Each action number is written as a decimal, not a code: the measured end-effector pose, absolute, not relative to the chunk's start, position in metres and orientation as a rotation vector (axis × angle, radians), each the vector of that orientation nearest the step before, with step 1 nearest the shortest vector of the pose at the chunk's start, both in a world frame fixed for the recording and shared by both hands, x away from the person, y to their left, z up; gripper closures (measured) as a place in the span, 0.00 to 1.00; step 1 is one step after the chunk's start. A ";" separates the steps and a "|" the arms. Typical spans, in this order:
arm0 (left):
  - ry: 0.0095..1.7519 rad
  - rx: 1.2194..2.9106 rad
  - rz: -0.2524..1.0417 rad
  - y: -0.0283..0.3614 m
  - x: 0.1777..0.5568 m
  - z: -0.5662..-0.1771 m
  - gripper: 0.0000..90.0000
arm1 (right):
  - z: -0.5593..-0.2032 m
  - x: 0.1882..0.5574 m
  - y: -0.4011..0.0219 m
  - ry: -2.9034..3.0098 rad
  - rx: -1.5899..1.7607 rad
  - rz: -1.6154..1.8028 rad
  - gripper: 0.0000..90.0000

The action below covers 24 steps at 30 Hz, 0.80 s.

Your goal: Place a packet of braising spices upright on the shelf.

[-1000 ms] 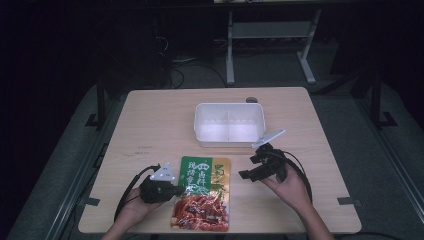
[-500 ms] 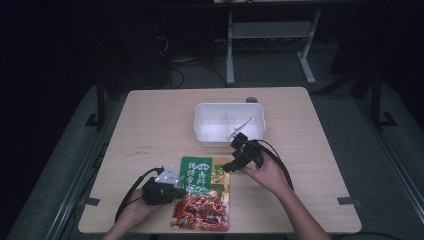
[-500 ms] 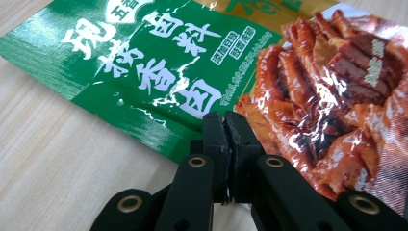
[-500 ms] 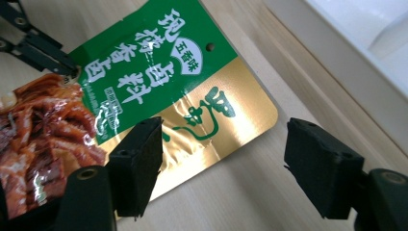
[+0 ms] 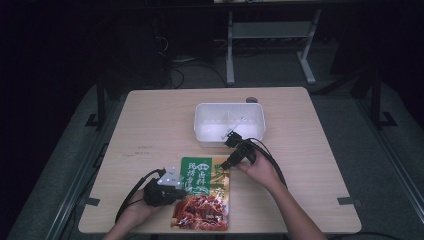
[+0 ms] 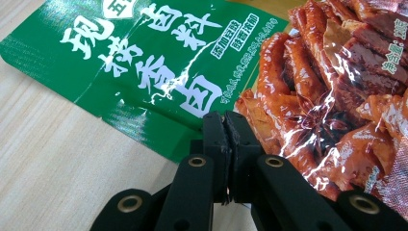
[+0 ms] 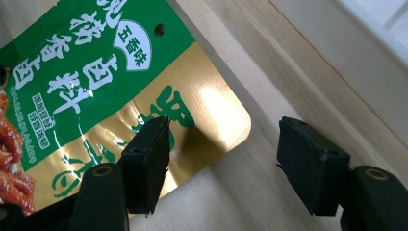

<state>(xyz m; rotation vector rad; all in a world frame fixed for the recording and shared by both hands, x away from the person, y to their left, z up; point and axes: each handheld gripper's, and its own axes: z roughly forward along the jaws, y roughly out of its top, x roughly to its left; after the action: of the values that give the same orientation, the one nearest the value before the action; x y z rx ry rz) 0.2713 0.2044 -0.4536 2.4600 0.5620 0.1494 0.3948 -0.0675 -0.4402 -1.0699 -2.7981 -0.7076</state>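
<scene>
One snack pouch [image 5: 202, 192] and one white tray [image 5: 229, 122] are seen on the table [image 5: 150, 125]; two grippers are counted. The pouch lies flat near the front edge, just before the tray (whose contents cannot be made out). The left gripper [image 6: 224, 126] is clamped on the pouch's left edge; the right gripper [image 7: 223, 159], its jaws apart and just now closing, straddles the gold corner, pads not pressing; printed lettering is legible in the gripper views alone.
</scene>
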 end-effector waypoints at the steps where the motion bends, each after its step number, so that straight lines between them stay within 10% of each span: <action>1: 0.563 2.460 0.147 0.205 0.272 -0.454 0.98 | -0.441 0.396 -0.067 -2.789 -1.070 -0.707 0.41; 24: 0.579 2.460 0.143 0.204 0.272 -0.453 0.97 | -0.422 0.384 -0.064 -2.624 -0.929 -0.867 0.58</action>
<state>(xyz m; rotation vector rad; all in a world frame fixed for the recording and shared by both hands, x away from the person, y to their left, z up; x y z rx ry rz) 0.2722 0.2042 -0.4534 2.4601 0.5794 0.1426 0.3842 -0.0643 -0.4216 -0.9287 -2.6239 -0.8670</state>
